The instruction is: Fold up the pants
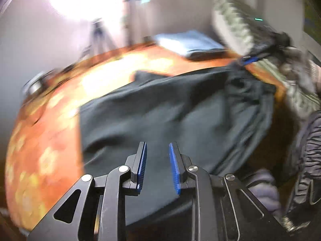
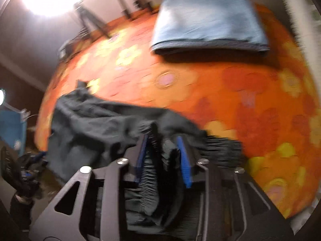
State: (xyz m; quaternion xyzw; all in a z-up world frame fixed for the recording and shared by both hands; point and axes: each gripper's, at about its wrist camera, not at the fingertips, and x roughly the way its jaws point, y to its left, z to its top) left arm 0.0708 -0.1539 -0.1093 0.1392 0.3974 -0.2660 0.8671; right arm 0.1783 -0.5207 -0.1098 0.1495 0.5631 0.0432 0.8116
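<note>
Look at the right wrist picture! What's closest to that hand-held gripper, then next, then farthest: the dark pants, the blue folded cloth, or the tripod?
1. Dark pants: bunched between the right hand-held gripper fingers.
2. Blue folded cloth: farther up the orange bedspread, to the right.
3. Tripod: beyond the bed, upper left.

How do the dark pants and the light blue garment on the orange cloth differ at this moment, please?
The dark pants lie rumpled and spread out; the light blue garment is folded into a neat stack. The pants sit at the near edge, their waistband between the right tongs; the blue garment rests farther back, untouched. Both lie on the orange floral cloth.
</note>
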